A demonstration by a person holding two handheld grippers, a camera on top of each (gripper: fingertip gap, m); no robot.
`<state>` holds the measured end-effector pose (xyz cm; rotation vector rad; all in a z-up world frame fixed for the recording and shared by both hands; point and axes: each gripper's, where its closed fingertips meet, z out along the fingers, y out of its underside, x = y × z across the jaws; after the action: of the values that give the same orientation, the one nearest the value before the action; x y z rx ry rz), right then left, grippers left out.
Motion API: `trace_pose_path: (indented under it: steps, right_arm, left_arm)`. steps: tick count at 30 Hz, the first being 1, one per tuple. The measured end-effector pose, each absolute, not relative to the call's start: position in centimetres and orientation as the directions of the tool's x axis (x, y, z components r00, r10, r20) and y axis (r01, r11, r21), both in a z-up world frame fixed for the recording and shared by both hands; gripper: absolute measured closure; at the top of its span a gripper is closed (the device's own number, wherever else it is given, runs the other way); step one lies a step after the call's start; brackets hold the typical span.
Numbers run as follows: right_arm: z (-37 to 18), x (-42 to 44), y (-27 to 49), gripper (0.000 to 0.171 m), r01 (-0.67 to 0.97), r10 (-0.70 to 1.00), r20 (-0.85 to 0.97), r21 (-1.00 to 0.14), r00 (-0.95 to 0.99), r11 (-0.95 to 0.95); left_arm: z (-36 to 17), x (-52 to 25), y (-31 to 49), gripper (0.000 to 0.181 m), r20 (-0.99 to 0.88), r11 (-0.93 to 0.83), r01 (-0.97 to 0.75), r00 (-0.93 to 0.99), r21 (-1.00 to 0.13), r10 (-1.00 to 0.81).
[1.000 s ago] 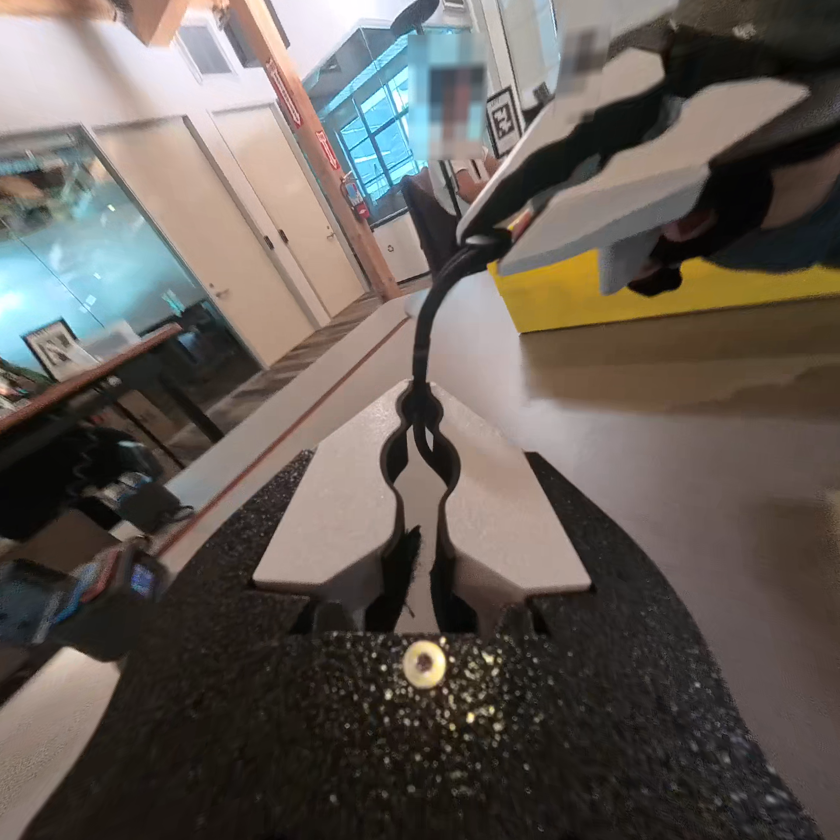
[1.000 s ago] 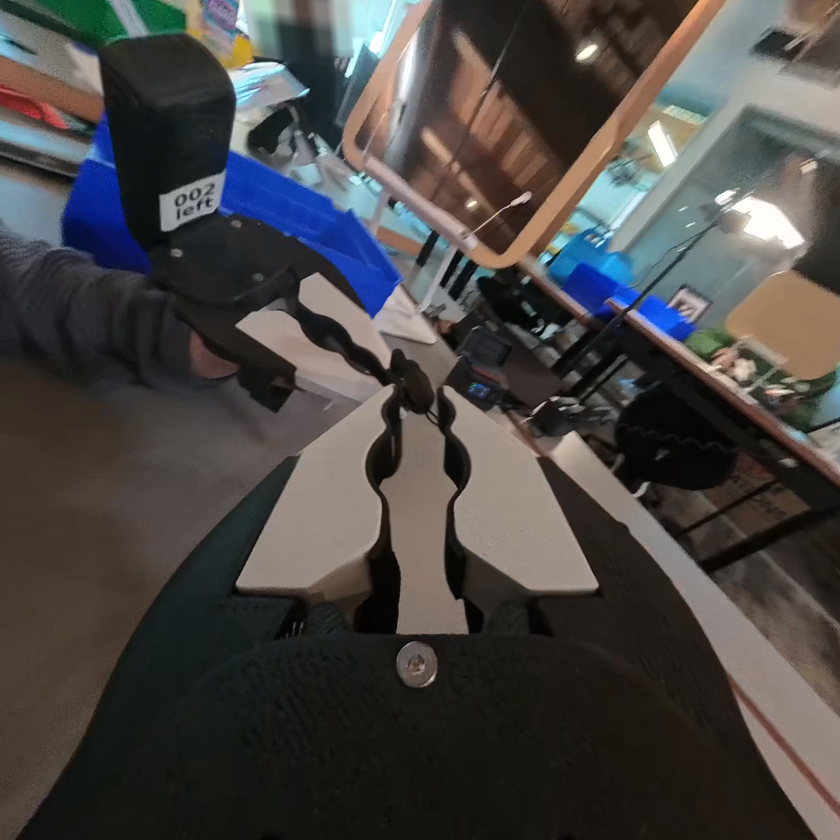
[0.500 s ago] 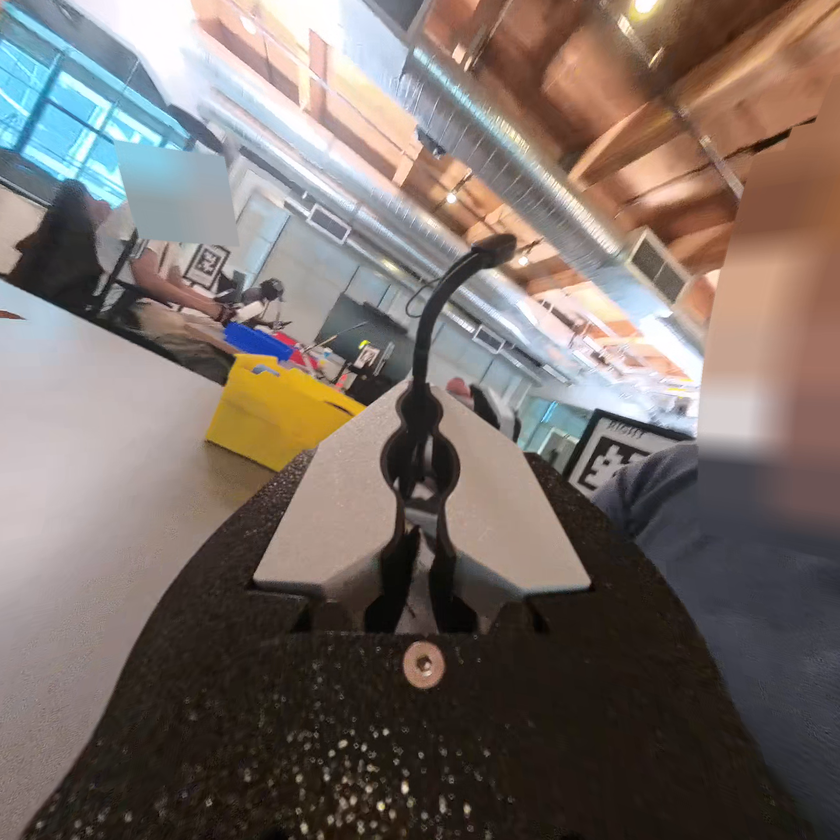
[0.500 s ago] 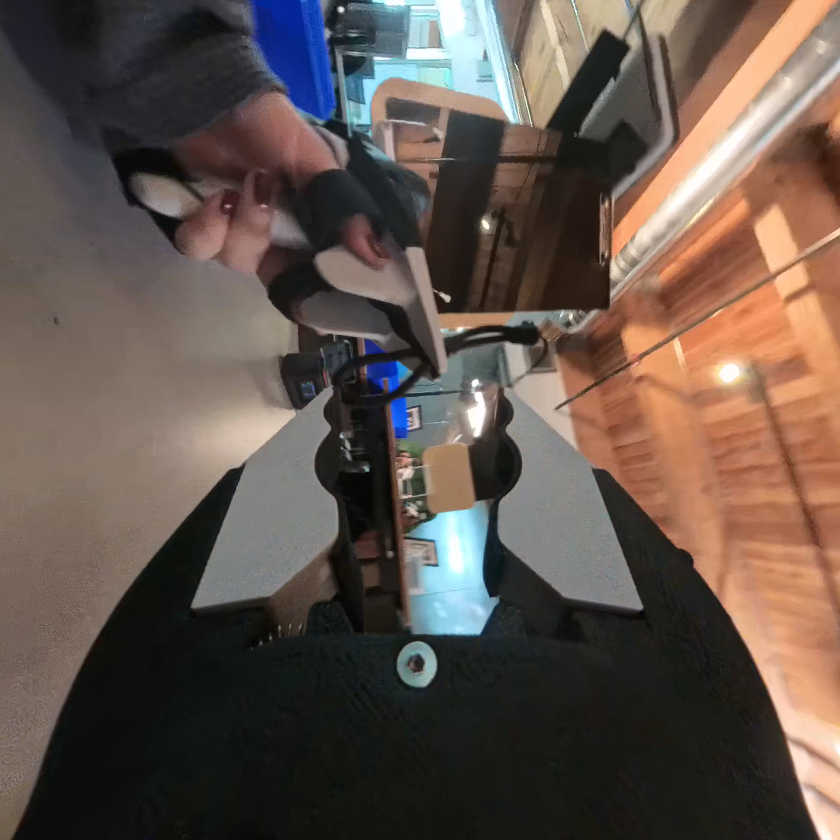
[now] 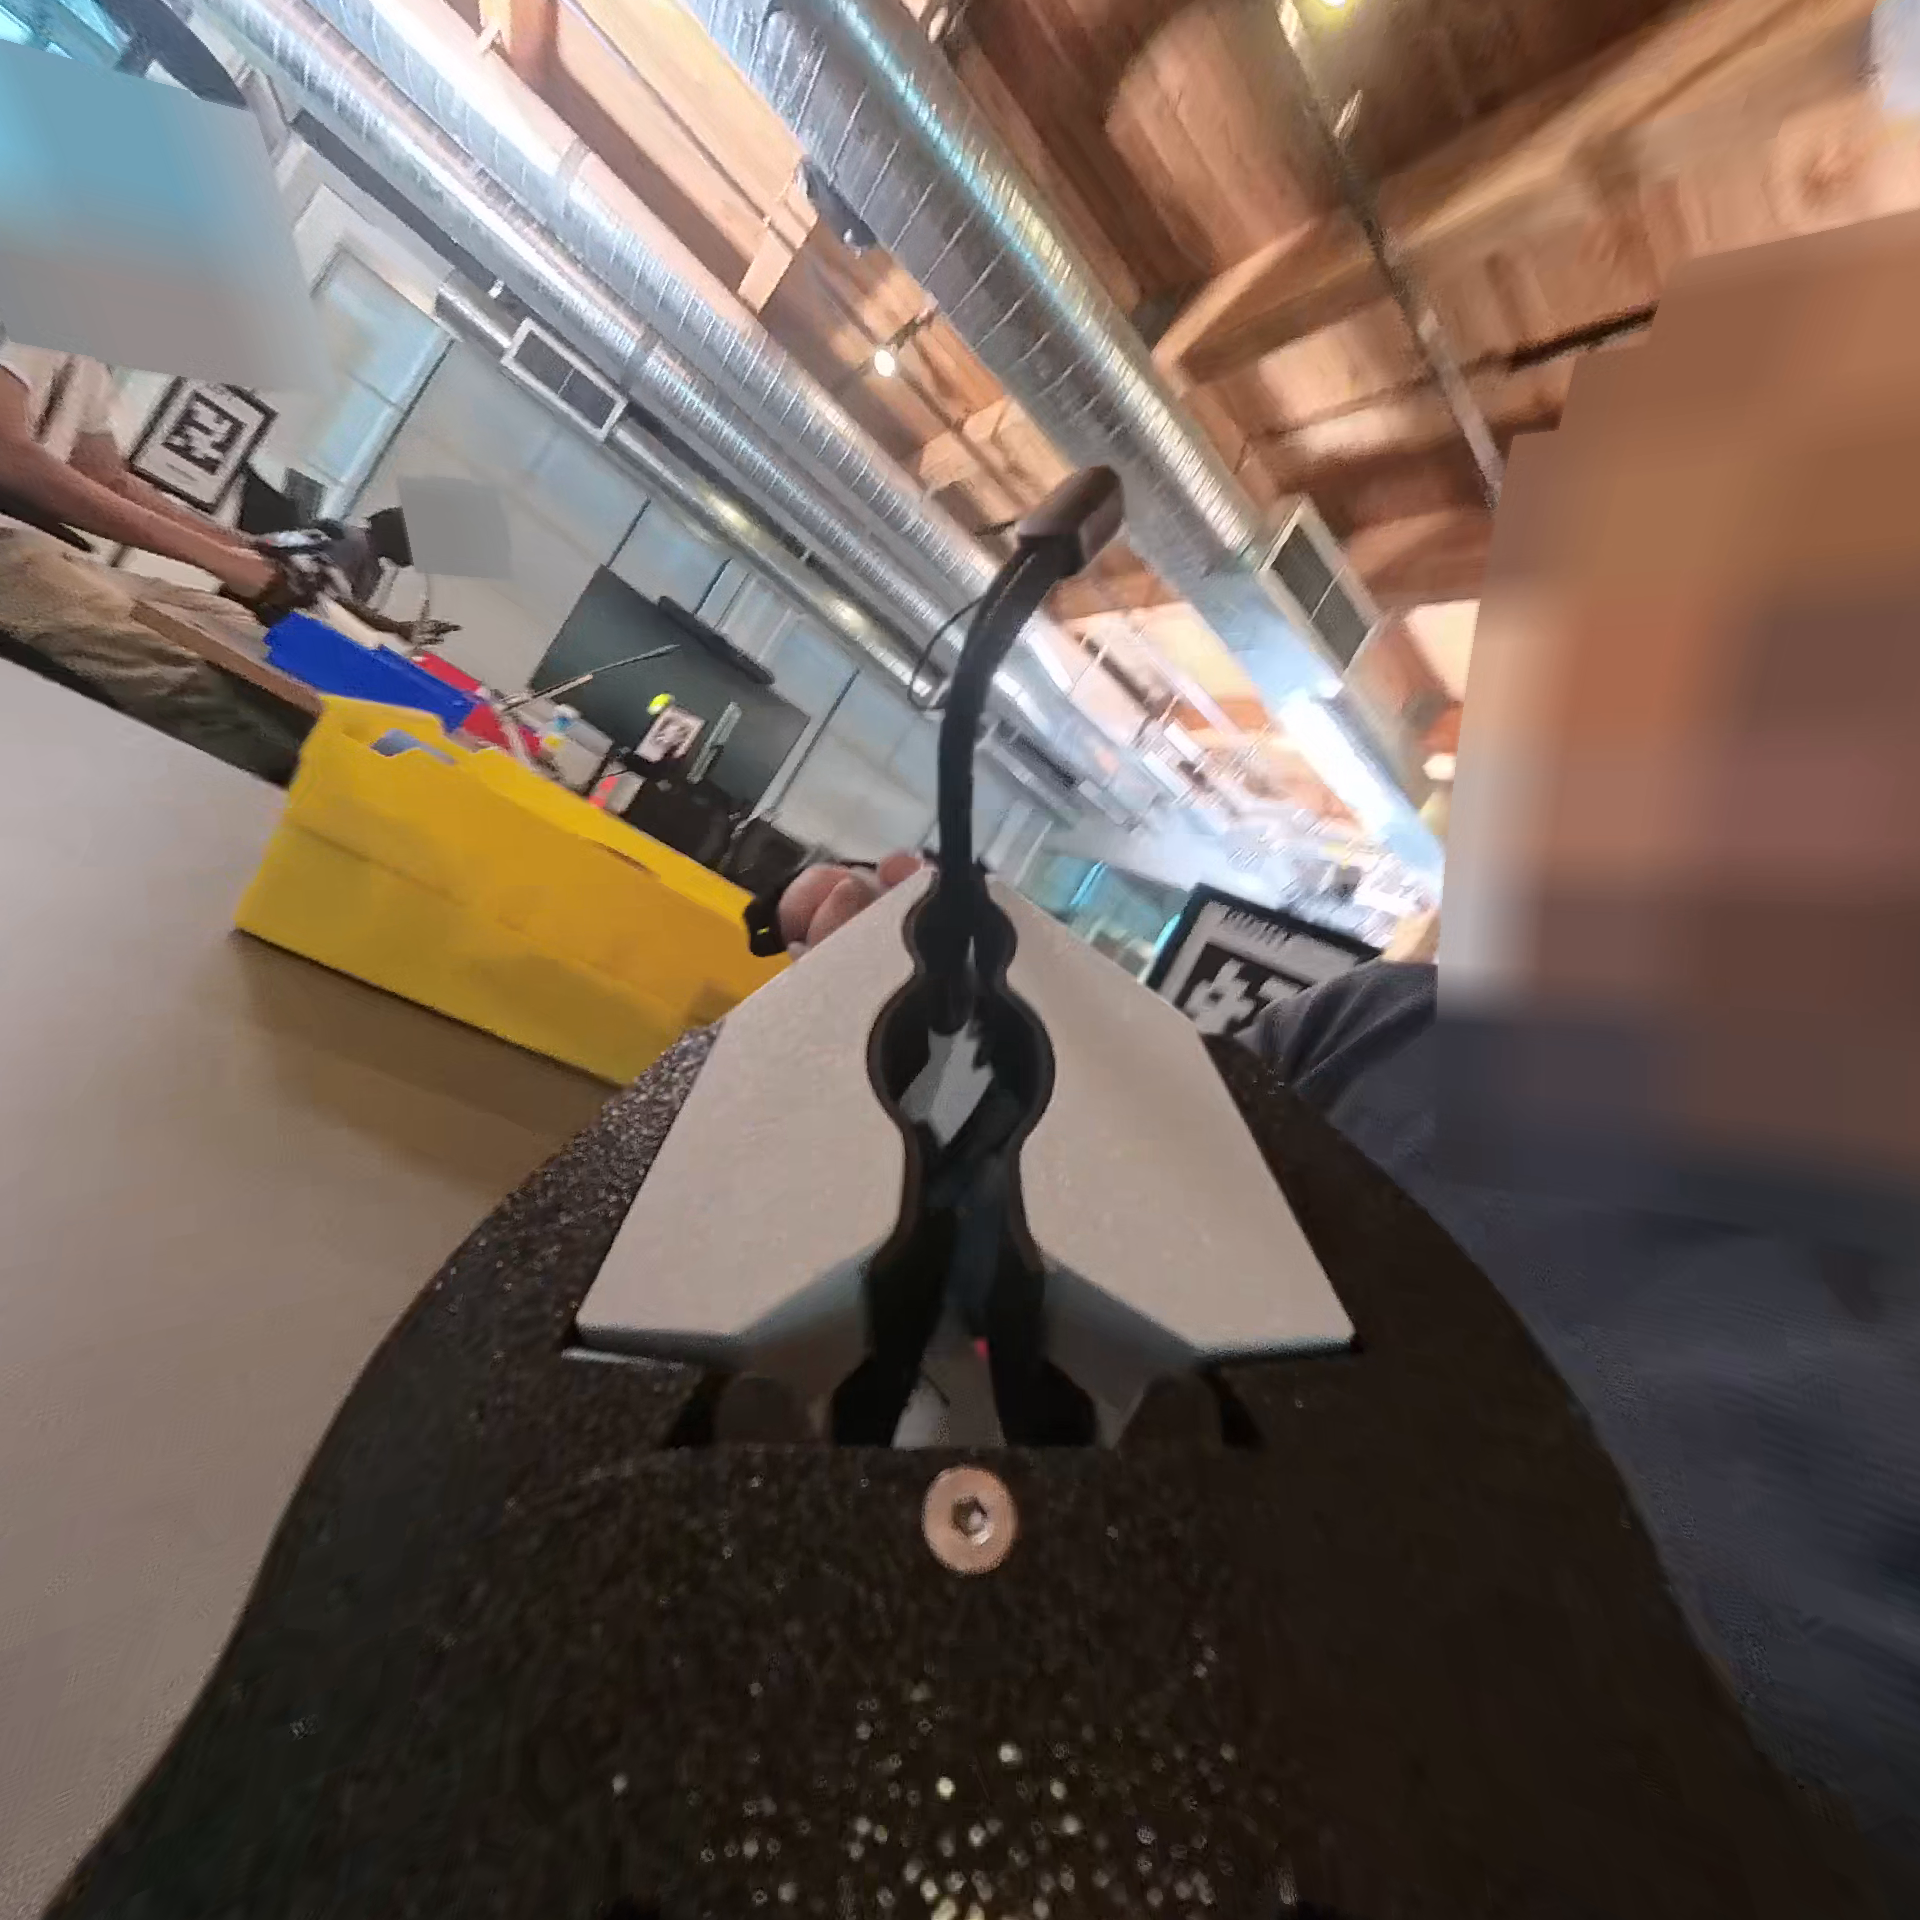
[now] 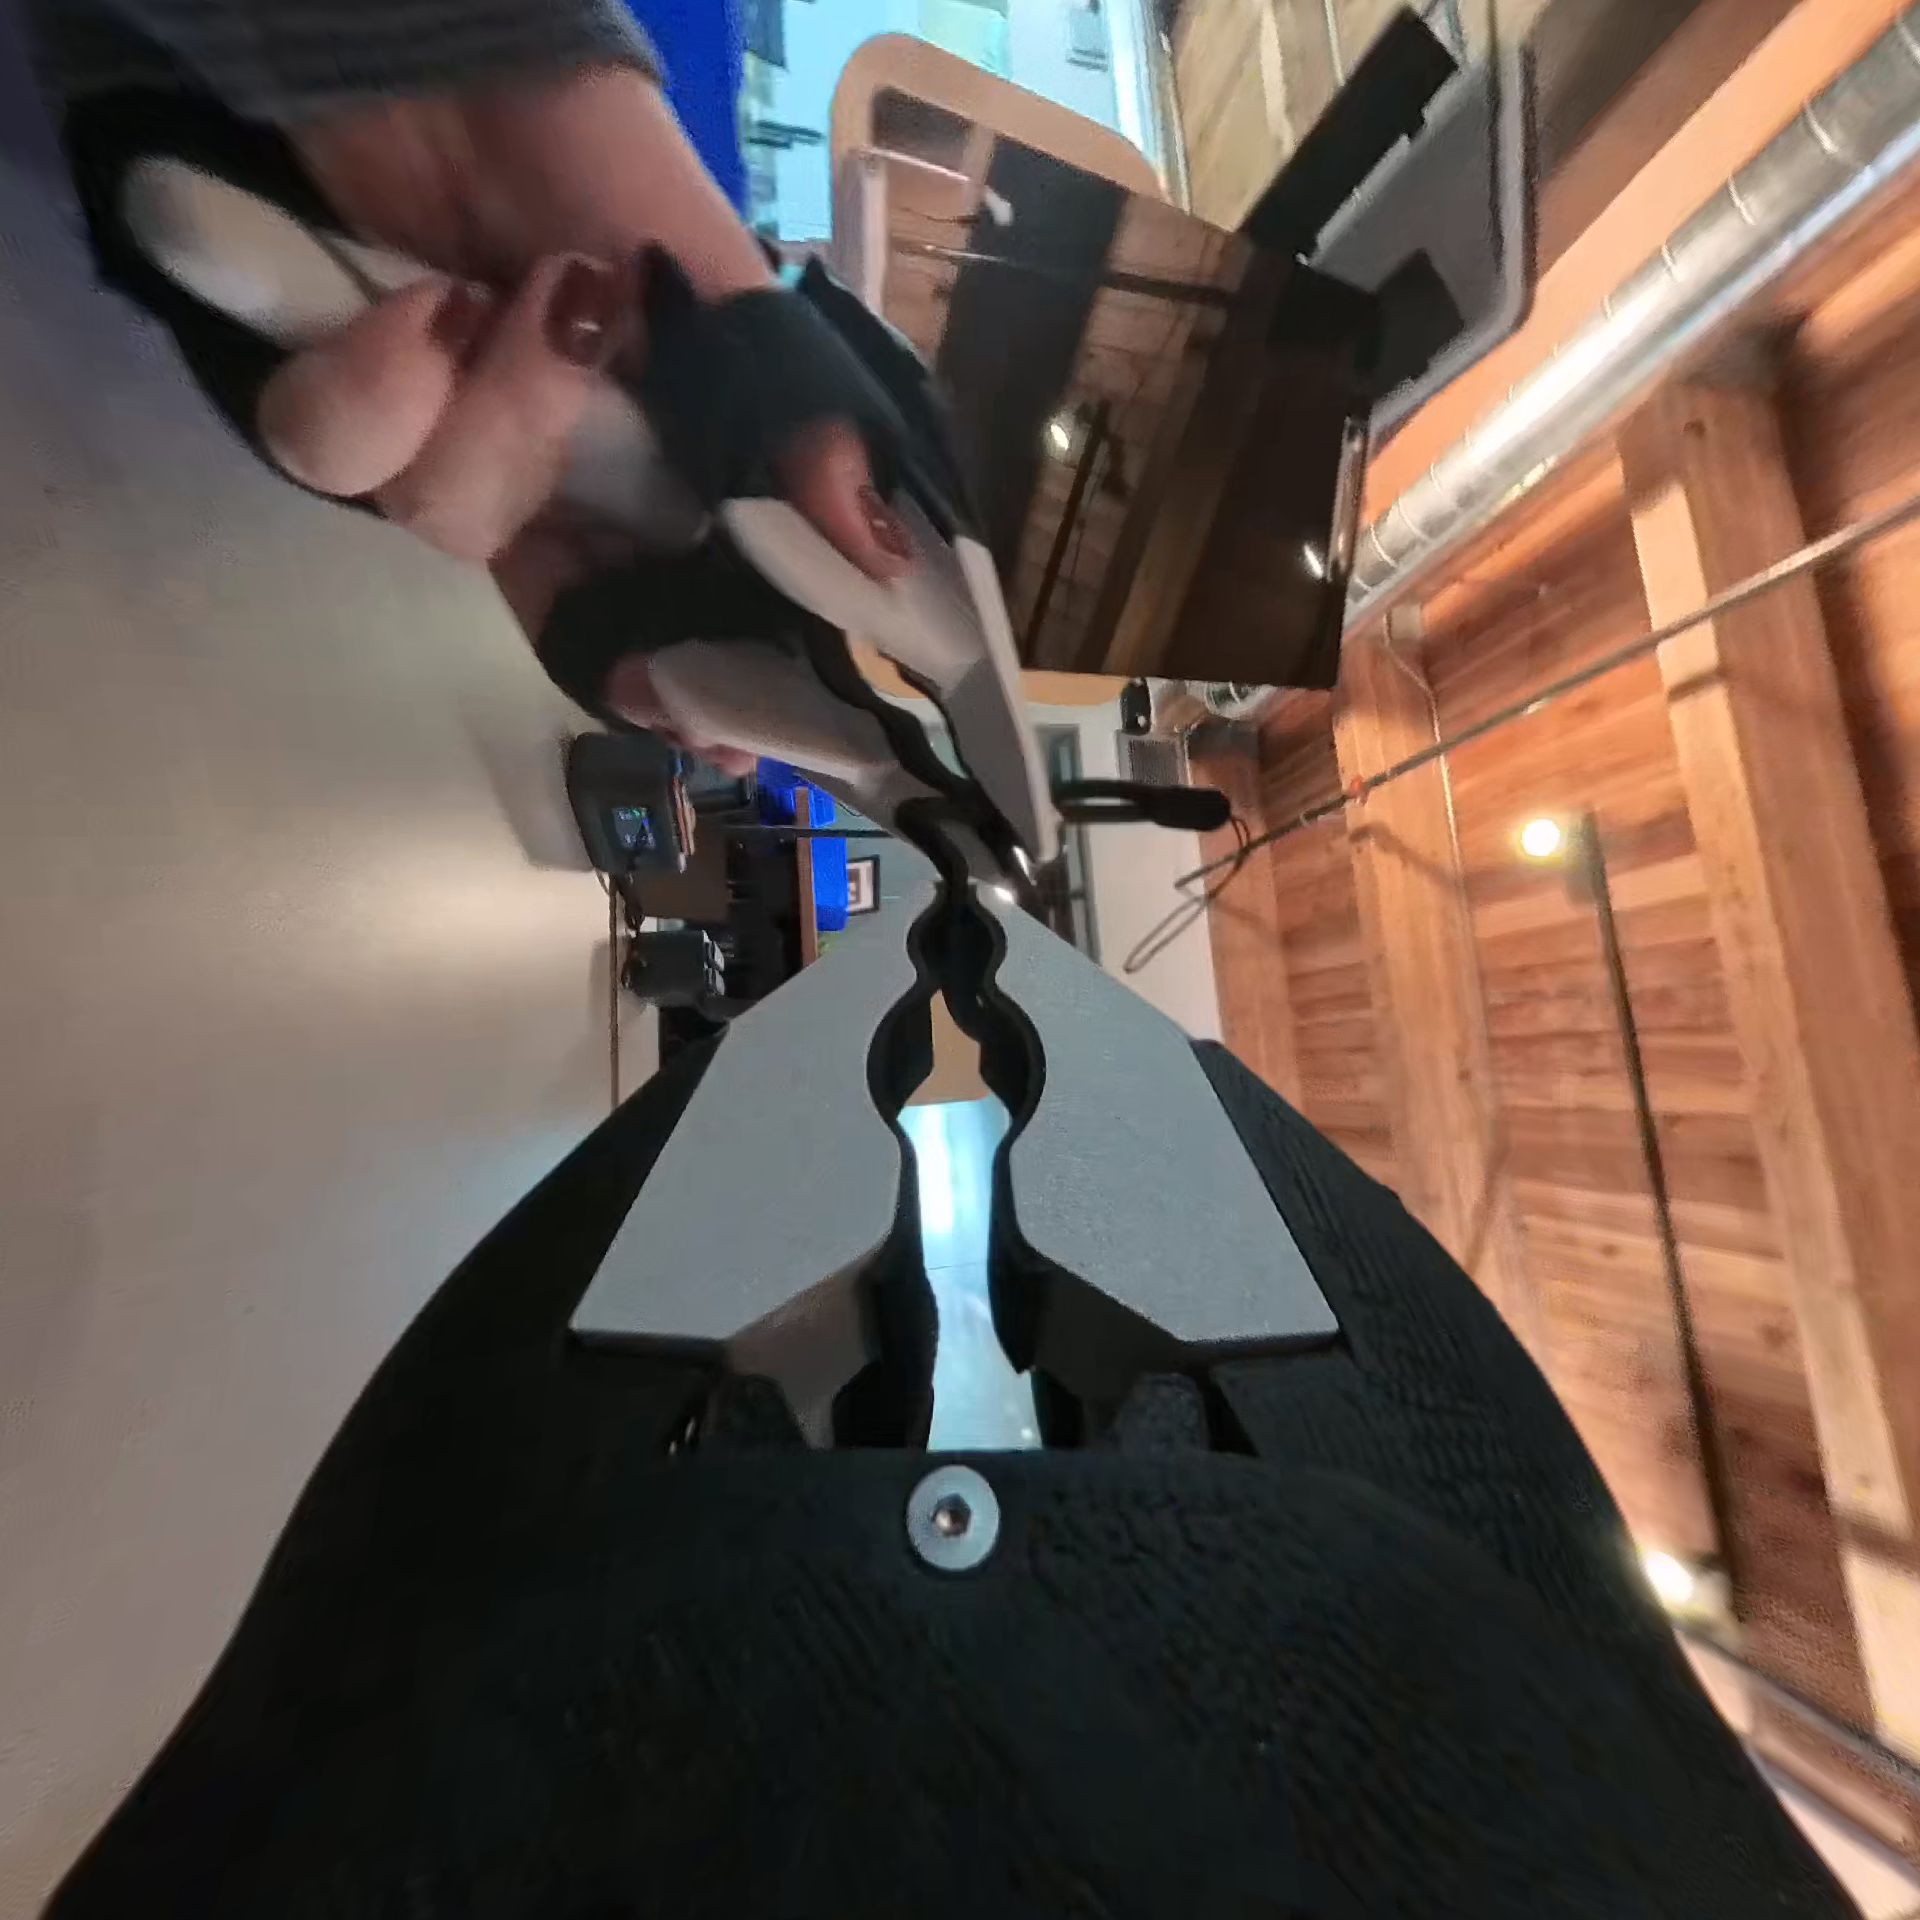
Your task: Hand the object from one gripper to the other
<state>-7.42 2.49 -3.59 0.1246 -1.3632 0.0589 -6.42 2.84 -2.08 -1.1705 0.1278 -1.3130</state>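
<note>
Silver duct (image 5: 831,343) runs under the timber ceiling (image 5: 1299,208), small lights glowing beside it. Below the duct, glass partitions (image 5: 665,540); nearer, a yellow bin (image 5: 468,894) sits on the tan bench (image 5: 156,1091).

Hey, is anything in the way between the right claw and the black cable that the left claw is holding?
Nothing visible stands in the way. The right claw is already at the black cable, its tips closed where the cable's lower end hangs just below the left claw, and it appears to pinch that end.
</note>
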Motion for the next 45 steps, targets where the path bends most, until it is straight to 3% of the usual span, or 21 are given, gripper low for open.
trace_pose_path:
  steps: [4,7,8,11,14,18,22,25,28,30,33,34,39,40,43,45]
  right_arm:
    - [-1.7,-7.0,4.2,0.171,-0.121,0.198,0.959,-0.176,0.204,0.977]
    - [0.3,-6.4,5.5,0.171,-0.177,0.465,0.868,-0.437,0.175,0.882]
    - [0.9,-6.2,5.9,0.171,-0.199,0.566,0.812,-0.536,0.142,0.82]
    - [1.9,-6.1,6.9,0.171,-0.214,0.822,0.568,-0.807,-0.027,0.55]
    - [3.0,-5.6,7.3,0.171,-0.222,0.939,0.294,-0.942,-0.178,0.253]
    - [3.3,-5.3,7.1,0.171,-0.189,0.945,0.116,-0.98,-0.306,0.059]
    - [2.9,-5.4,6.5,0.171,-0.151,0.933,0.099,-0.987,-0.346,0.048]
    - [2.4,-5.6,5.8,0.171,-0.117,0.922,0.083,-0.992,-0.377,0.042]
    - [2.1,-5.7,5.5,0.171,-0.102,0.912,0.05,-0.995,-0.407,0.01]
    - [2.0,-5.8,5.6,0.171,-0.092,0.912,0.039,-0.996,-0.408,0.001]
    - [1.6,-6.0,6.1,0.171,-0.076,0.919,0.04,-0.997,-0.392,0.011]
    - [1.5,-6.0,6.2,0.171,-0.073,0.923,0.041,-0.997,-0.383,0.014]
    - [1.7,-6.3,7.6,0.171,-0.124,0.953,0.113,-0.989,-0.281,0.081]
    - [1.9,-6.2,7.9,0.166,-0.151,0.956,0.165,-0.98,-0.244,0.13]
    - [2.4,-5.7,8.0,0.119,-0.228,0.891,0.438,-0.886,-0.123,0.404]
    - [2.3,-4.2,6.1,0.107,-0.332,0.685,0.728,-0.653,-0.028,0.681]
  left_arm:
    - [-3.5,-6.6,4.2,0.128,0.415,-0.077,0.502,0.609,-0.861,-0.676]
    - [-3.7,-8.5,5.3,0.089,0.28,0.054,0.352,0.82,-0.934,-0.499]
    - [-3.8,-9.2,5.5,0.083,0.204,0.092,0.265,0.885,-0.96,-0.42]
    - [-4.0,-10.5,5.6,0.087,-0.087,0.148,-0.06,0.979,-0.987,-0.183]
    - [-4.1,-7.8,5.4,0.099,-0.269,0.166,-0.237,0.94,-0.957,-0.212]
    - [-5.1,-5.9,6.1,0.095,-0.381,0.144,-0.357,0.902,-0.923,-0.204]
    - [-5.4,-7.2,6.4,0.103,-0.619,0.084,-0.617,0.785,-0.782,0.009]
    - [-5.4,-6.5,6.3,0.11,-0.715,0.081,-0.716,0.698,-0.693,0.05]
    - [-5.9,-6.0,6.5,0.114,-0.699,0.081,-0.698,0.715,-0.712,0.012]
    - [-5.8,-6.0,6.4,0.127,-0.662,0.094,-0.659,0.749,-0.746,-0.003]
    - [-5.2,-6.0,6.0,0.175,-0.626,0.132,-0.619,0.779,-0.774,-0.017]
    - [-5.0,-6.0,6.0,0.181,-0.614,0.141,-0.606,0.789,-0.783,-0.019]
    - [-5.2,-5.6,6.2,0.181,-0.37,0.119,-0.353,0.909,-0.928,-0.193]
    - [-5.2,-5.4,6.2,0.181,-0.281,0.11,-0.261,0.924,-0.959,-0.258]
    - [-4.4,-4.6,5.4,0.181,0.036,0.074,0.081,0.877,-0.994,-0.478]
    - [-3.7,-4.2,4.7,0.181,0.236,0.007,0.304,0.753,-0.953,-0.614]
